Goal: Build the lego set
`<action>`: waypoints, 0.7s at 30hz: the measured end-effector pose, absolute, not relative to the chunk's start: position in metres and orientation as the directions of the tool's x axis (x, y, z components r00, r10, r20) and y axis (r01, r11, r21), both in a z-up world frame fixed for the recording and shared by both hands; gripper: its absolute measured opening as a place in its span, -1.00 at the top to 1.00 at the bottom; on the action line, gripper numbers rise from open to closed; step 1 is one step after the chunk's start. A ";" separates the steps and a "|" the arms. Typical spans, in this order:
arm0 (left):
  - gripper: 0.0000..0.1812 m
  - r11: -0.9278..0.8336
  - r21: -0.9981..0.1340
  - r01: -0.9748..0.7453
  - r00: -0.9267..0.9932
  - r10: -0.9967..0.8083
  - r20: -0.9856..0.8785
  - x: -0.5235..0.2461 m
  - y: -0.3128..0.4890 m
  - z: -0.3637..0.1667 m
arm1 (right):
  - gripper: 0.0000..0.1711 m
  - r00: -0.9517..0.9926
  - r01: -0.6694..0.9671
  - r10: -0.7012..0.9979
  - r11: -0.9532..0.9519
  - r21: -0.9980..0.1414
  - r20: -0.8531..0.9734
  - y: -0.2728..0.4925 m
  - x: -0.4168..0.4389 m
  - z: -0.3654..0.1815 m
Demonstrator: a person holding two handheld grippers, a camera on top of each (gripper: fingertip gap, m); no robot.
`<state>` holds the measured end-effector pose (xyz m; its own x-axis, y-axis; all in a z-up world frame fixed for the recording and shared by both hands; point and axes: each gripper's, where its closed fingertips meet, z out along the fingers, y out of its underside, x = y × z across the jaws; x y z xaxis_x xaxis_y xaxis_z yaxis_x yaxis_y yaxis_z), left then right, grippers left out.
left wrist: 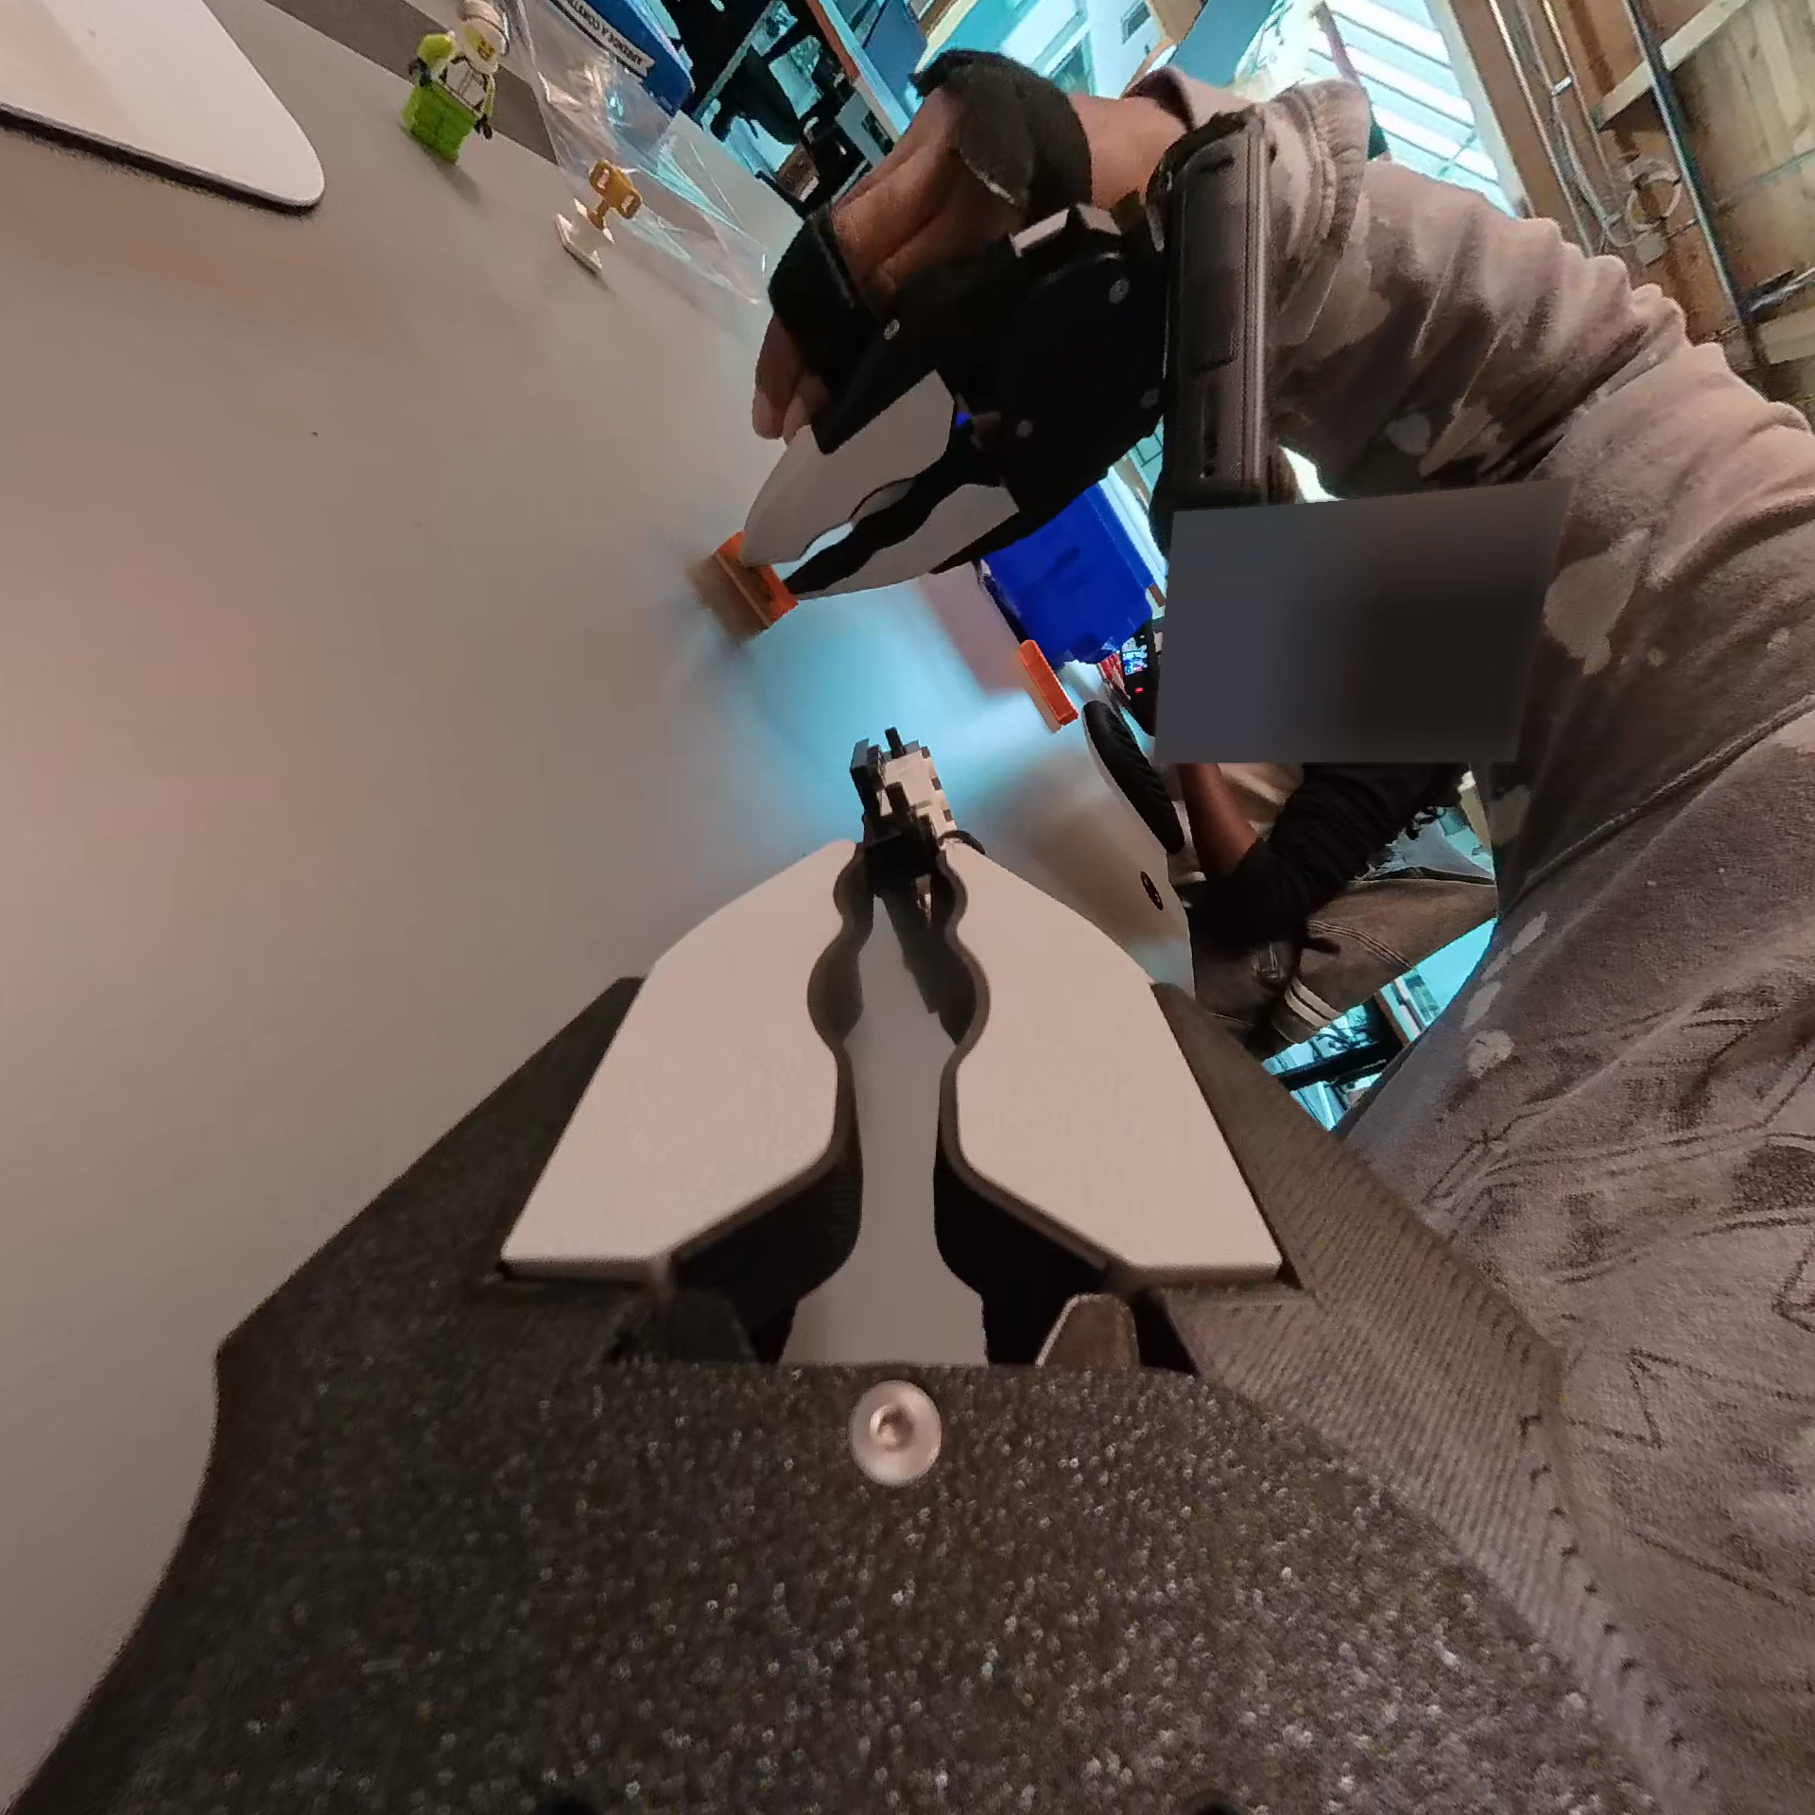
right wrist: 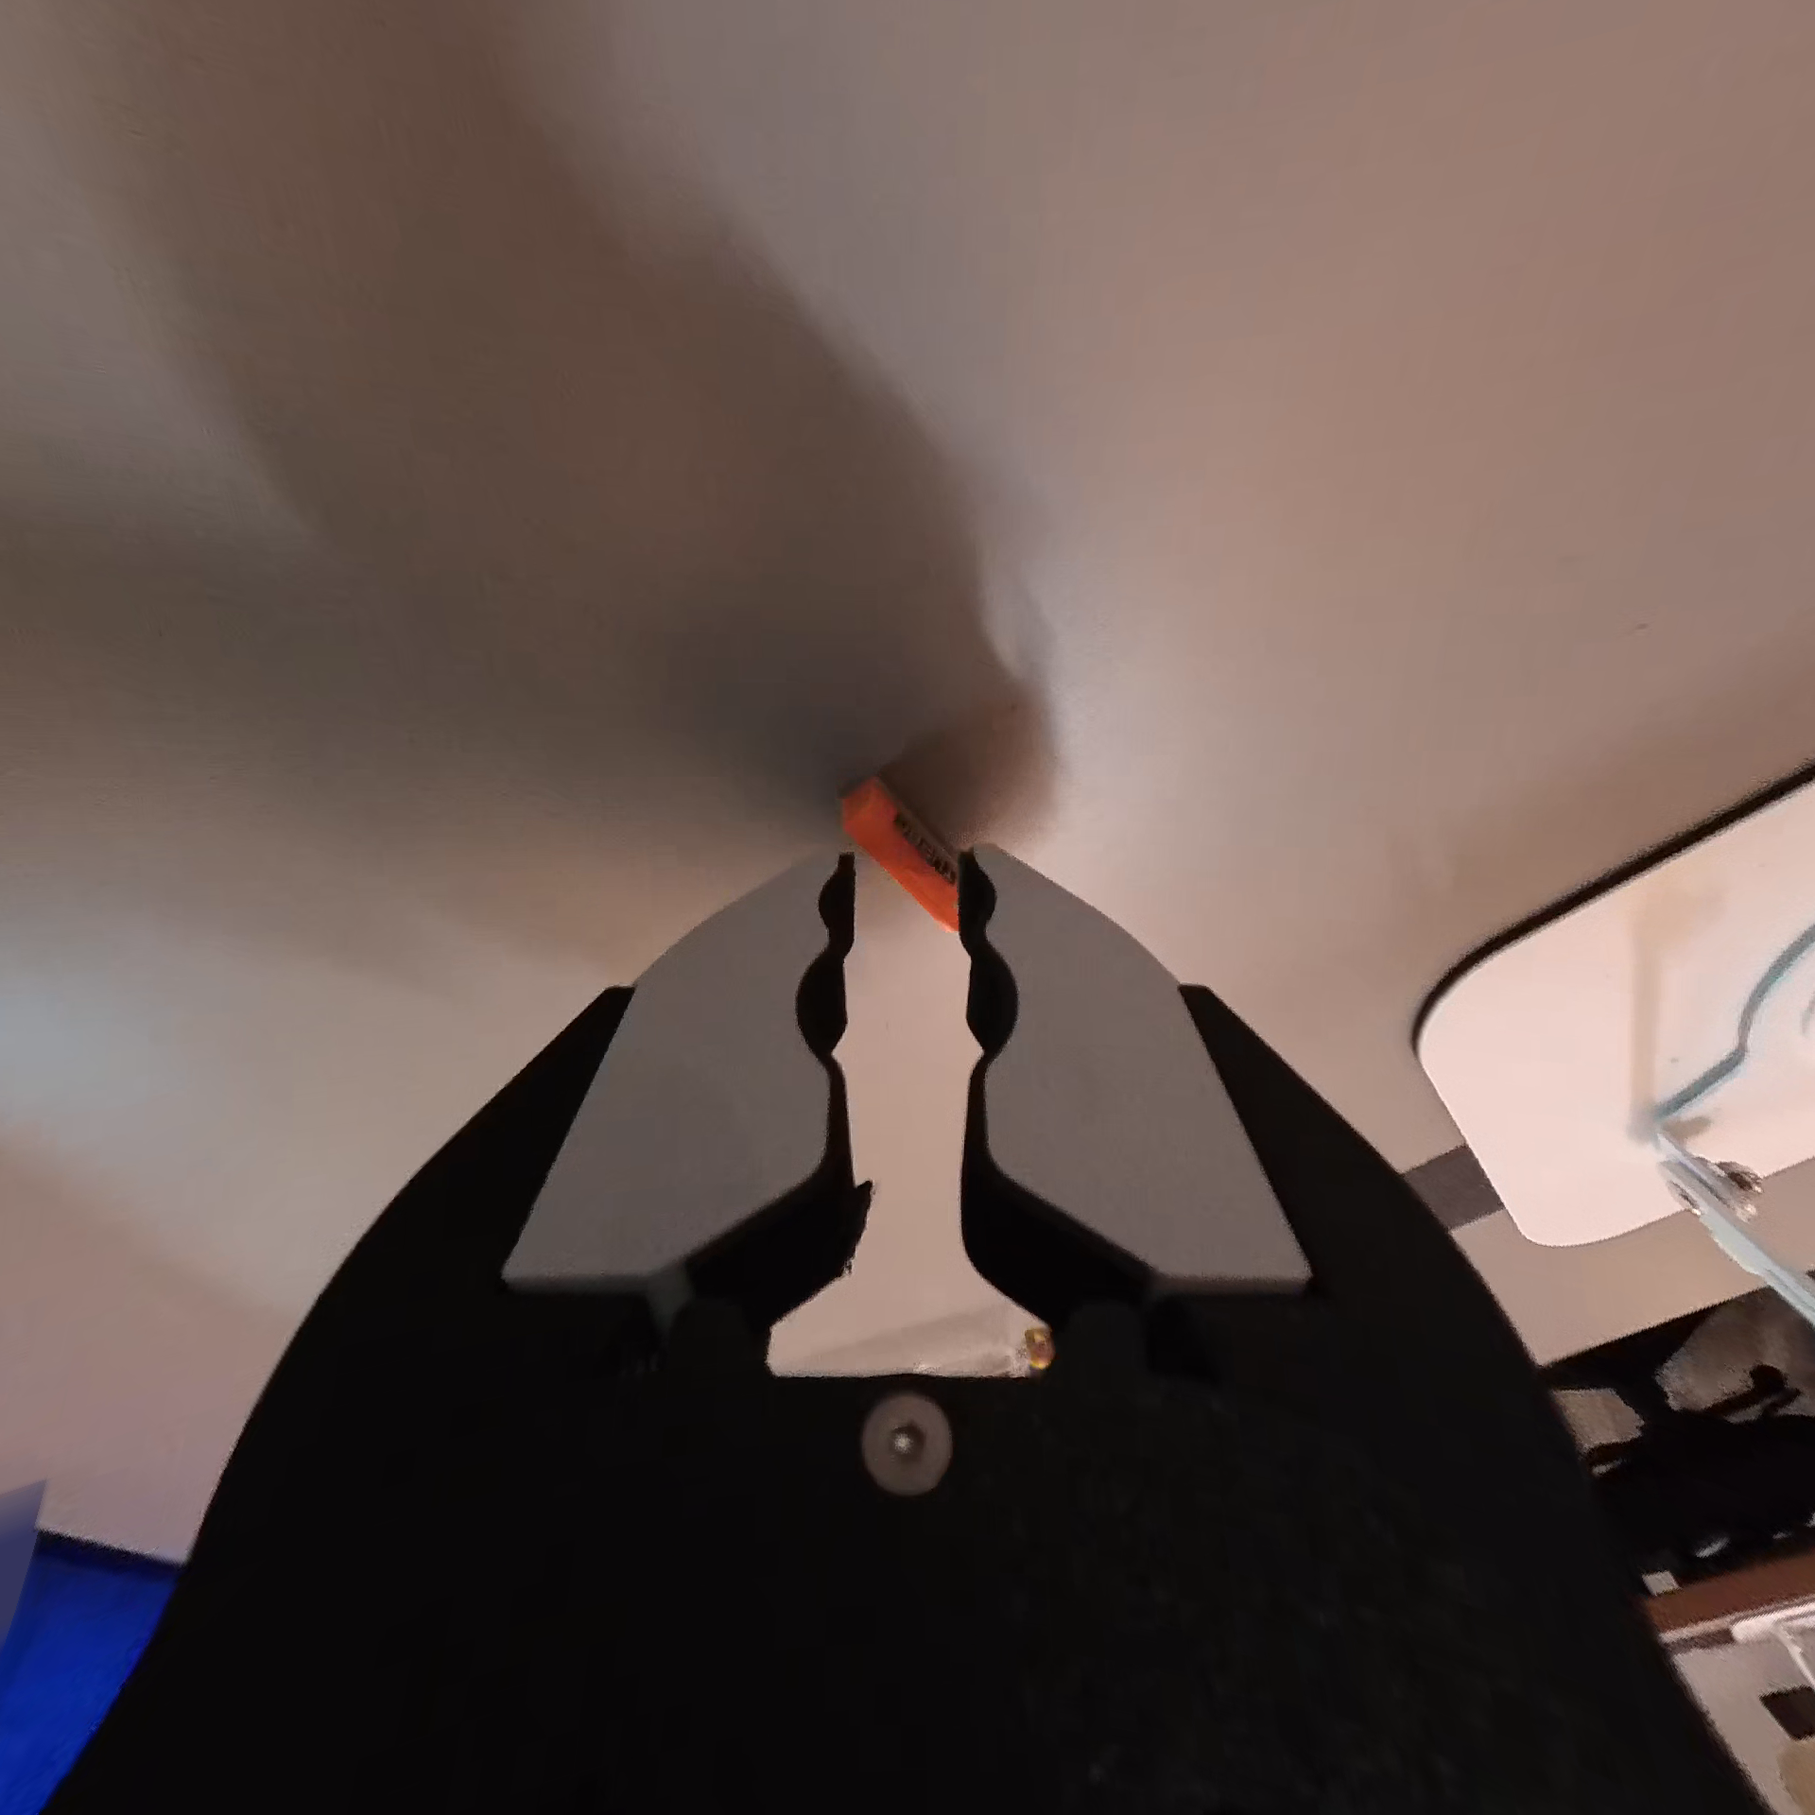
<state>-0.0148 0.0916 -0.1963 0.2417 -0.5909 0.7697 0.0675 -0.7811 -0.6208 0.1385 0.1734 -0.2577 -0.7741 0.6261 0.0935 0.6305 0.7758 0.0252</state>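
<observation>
My left gripper (left wrist: 899,856) is shut on a small black and white lego assembly (left wrist: 902,786), held just above the grey table (left wrist: 344,638). The right gripper (left wrist: 778,577) shows farther off in the left wrist view, with its tips down at an orange lego piece (left wrist: 746,592) on the table. In the right wrist view the right gripper (right wrist: 904,859) is a little open. The orange piece (right wrist: 896,845) lies slantwise between and just beyond its tips, against the right finger. A second orange piece (left wrist: 1043,685) lies near the table edge.
A green and white minifigure (left wrist: 450,83), a gold trophy on a white plate (left wrist: 604,211) and a clear plastic bag (left wrist: 648,157) stand at the back. A white rounded board (left wrist: 147,98) lies at the far left and also shows in the right wrist view (right wrist: 1571,1031). A person's sleeve (left wrist: 1571,884) fills the right side. Left tips to right tips: about 20 cm.
</observation>
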 end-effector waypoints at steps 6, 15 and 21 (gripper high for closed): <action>0.88 -0.781 -0.620 0.075 0.257 -0.586 0.769 -0.015 0.094 -0.199 | 0.91 -0.722 0.687 0.683 0.726 0.001 0.108 0.174 0.136 -0.259; 0.88 -0.712 -0.685 0.154 0.382 -0.597 0.706 -0.013 0.102 -0.194 | 0.92 -0.075 0.900 0.962 0.179 -0.397 0.264 0.154 0.040 -0.179; 0.89 -0.648 -0.733 0.206 0.426 -0.615 0.663 -0.014 0.101 -0.183 | 0.92 -0.105 0.885 0.921 0.260 -0.387 0.376 0.127 0.000 -0.165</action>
